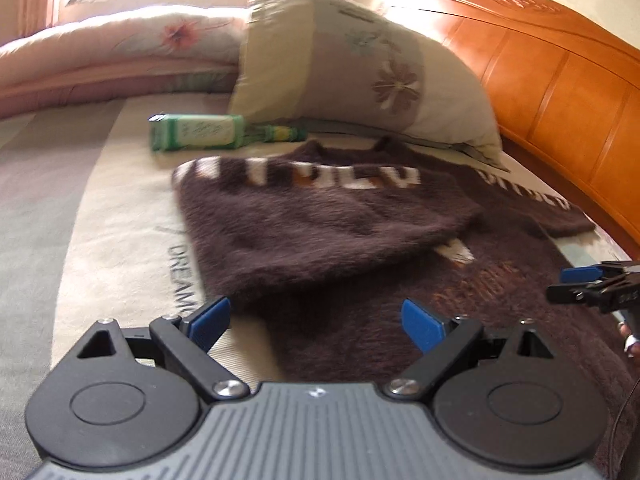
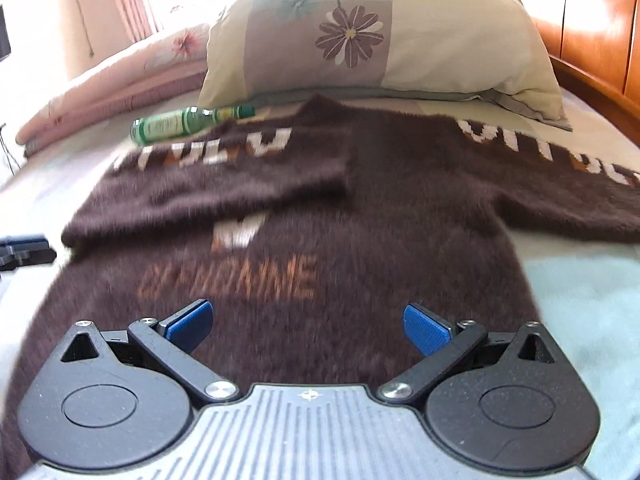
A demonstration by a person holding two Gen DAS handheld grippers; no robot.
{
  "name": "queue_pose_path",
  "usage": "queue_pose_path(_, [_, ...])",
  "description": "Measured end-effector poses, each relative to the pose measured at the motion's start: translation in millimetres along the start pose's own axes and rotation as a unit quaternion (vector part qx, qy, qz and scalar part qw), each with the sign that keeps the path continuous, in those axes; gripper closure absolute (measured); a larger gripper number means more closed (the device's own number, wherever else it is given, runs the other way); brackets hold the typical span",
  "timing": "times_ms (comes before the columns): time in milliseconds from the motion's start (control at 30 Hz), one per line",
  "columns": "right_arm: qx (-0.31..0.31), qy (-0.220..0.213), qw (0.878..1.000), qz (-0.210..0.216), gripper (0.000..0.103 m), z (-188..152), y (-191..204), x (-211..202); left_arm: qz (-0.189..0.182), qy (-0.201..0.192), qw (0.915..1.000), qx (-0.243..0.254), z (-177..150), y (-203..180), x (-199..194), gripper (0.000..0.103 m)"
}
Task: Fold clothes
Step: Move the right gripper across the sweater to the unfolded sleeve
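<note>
Brown fuzzy sweater [image 2: 360, 208] spread flat on bed [image 2: 580, 292], 1 sleeve [image 2: 224, 184] folded across chest, pillow [image 2: 376, 36] beyond. Left gripper [image 1: 316, 322] and right gripper [image 2: 308, 326] above hem, jaws released, holding nothing.

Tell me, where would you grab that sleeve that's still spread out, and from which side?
I'd grip the unfolded sleeve near its cuff end, coming from the right with the right gripper. It lies flat and stretched outward on the bed, unlike the other sleeve, already folded across the sweater, so its far edge is free to pinch.
</note>
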State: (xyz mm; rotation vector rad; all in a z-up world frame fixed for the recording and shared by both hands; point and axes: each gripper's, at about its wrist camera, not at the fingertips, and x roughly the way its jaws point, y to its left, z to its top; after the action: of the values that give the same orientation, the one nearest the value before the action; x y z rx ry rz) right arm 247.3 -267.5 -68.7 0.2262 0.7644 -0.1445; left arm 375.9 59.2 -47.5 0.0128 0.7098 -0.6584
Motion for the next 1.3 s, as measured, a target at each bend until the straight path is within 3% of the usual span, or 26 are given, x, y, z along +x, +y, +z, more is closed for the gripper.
queue_pose_path(100, [-0.008, 0.023, 1.0, 0.008, 0.0, -14.7, 8.0, 8.3, -0.006, -0.005, 0.9996, 0.026, -1.2, -11.7, -1.8, 0.01])
queue_pose_path(233, [-0.092, 0.018, 0.995, -0.019, 0.0, -45.9, 19.7, 1.5, -0.009, -0.001, 0.9998, 0.018, -2.4, -10.7, -0.6, 0.01])
queue_pose_path(533, [-0.073, 0.02, 0.996, -0.042, 0.0, -85.3, 9.7, -44.8, -0.021, -0.009, 0.9995, 0.02, -0.8, -19.2, -3.9, 0.008])
queue_pose_path(667, [-0.054, 0.039, 0.997, -0.036, 0.0, -95.2, 6.0, -62.6, -0.004, -0.013, 0.999, 0.042, 3.5, -40.6, -6.1, 0.008])
queue_pose_path(900, [0.003, -0.007, 1.0, -0.019, 0.0, -93.8, -6.8, -83.6, -0.073, -0.047, 0.9907, 0.104, 10.4, -100.0, -13.1, 0.006])
queue_pose_path(1033, [0.038, 0.013, 0.999, -0.024, 0.0, -98.5, -24.2, -73.5, -0.08, -0.037, 0.9875, 0.131, 4.9, -115.6, -9.5, 0.005])
queue_pose_path(1167, [0.06, 0.008, 0.998, 0.008, 0.0, -97.8, -39.2, -78.3, -0.093, -0.032, 0.9843, 0.146, 1.1, -126.3, -5.9, 0.005])
queue_pose_path(1300, [0.132, -0.004, 0.991, 0.033, 0.0, -85.4, -65.5, -83.1, -0.108, -0.021, 0.9808, 0.161, -3.0, -134.9, -3.3, 0.005])
